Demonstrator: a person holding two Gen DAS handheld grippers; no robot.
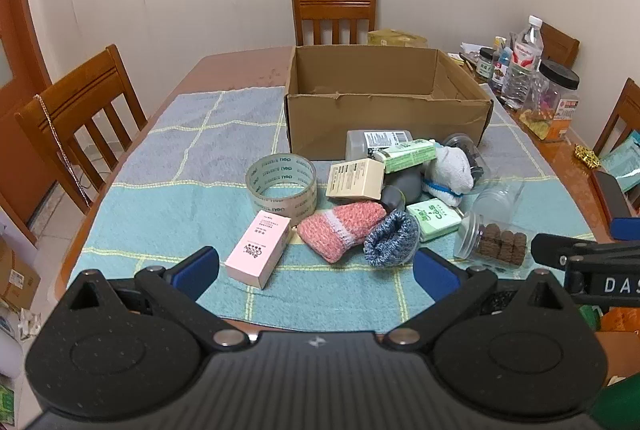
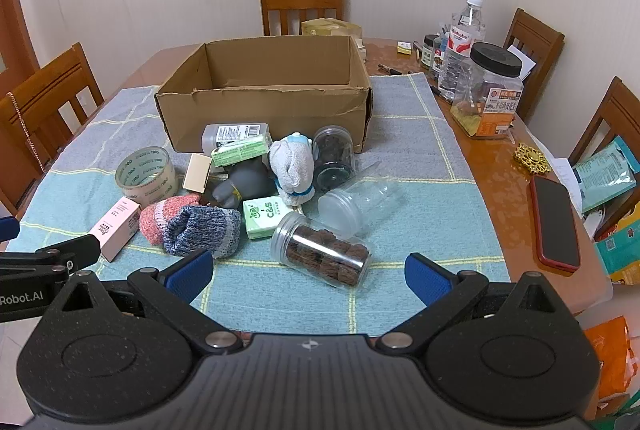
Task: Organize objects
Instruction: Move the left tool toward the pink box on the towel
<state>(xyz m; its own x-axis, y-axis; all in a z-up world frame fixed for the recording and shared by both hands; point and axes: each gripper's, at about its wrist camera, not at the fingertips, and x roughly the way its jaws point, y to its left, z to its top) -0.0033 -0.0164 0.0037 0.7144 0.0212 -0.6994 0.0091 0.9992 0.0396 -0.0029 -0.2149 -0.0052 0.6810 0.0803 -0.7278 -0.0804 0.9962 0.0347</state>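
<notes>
An open, empty cardboard box (image 1: 384, 118) (image 2: 264, 110) stands at the back of the checked cloth. In front of it lies a pile: tape roll (image 1: 281, 182) (image 2: 146, 175), pink box (image 1: 258, 255) (image 2: 115, 228), pink sock (image 1: 340, 230), blue sock (image 1: 390, 240) (image 2: 200, 230), green tissue pack (image 1: 434, 221) (image 2: 266, 217), jar of brown biscuits (image 1: 496, 244) (image 2: 322, 256), empty clear jar (image 2: 360, 204), white plush (image 1: 448, 170) (image 2: 294, 166), cream box (image 1: 354, 180). My left gripper (image 1: 316, 272) is open, near the pink box and socks. My right gripper (image 2: 308, 276) is open, just short of the biscuit jar.
Wooden chairs (image 1: 334, 16) (image 1: 80, 118) surround the table. At the right edge stand bottles and a black-lidded jar (image 2: 490, 90); a red phone (image 2: 554, 222) and a gold ornament (image 2: 532, 158) lie on bare wood. Bags and packets sit at far right.
</notes>
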